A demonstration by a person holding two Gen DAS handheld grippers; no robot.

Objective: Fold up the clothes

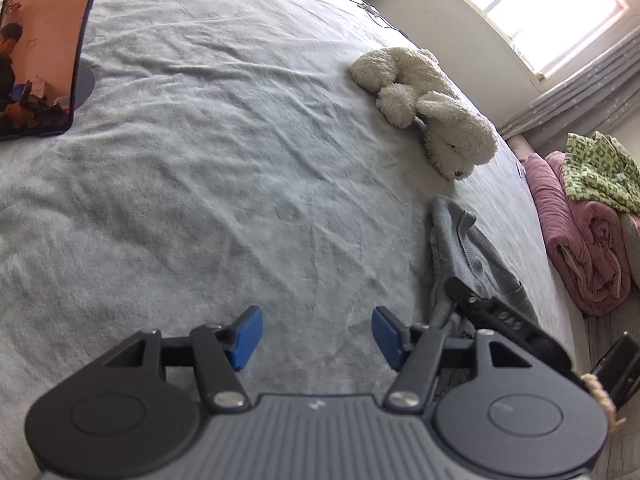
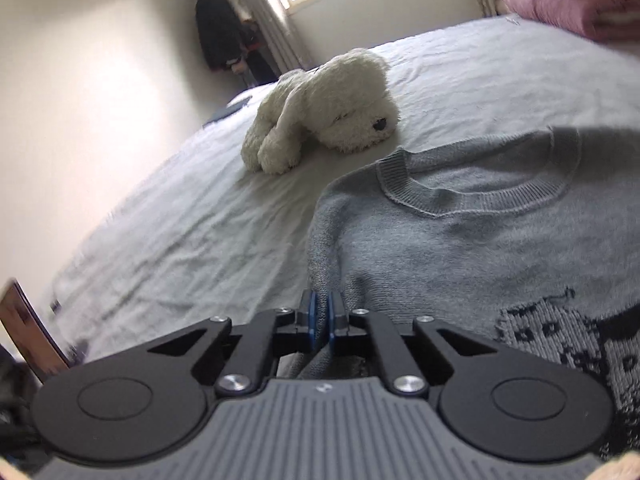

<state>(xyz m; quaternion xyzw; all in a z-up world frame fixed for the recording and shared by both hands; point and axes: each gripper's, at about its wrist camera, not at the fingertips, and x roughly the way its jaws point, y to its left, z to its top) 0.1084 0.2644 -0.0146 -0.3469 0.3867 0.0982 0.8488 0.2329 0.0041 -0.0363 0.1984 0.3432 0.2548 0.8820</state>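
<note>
A grey knit sweater point(image 2: 480, 240) lies spread on the pale grey bedsheet point(image 2: 180, 248), round collar toward the far side and a dark knitted pattern at its lower right. My right gripper point(image 2: 322, 318) is shut on the sweater's left edge, a fold of knit pinched between the blue pads. In the left wrist view the same sweater point(image 1: 460, 248) shows bunched at the right, with a black finger point(image 1: 460, 292) of the right gripper on it. My left gripper point(image 1: 318, 338) hangs open over bare sheet just left of the sweater, nothing between its blue pads.
A white plush dog point(image 1: 432, 112) point(image 2: 328, 112) lies on the bed beyond the sweater. Off the bed's right edge sits a rolled pink blanket point(image 1: 576, 240) with a green patterned cloth point(image 1: 600, 172) on top. A printed board point(image 1: 40, 48) rests at the far left.
</note>
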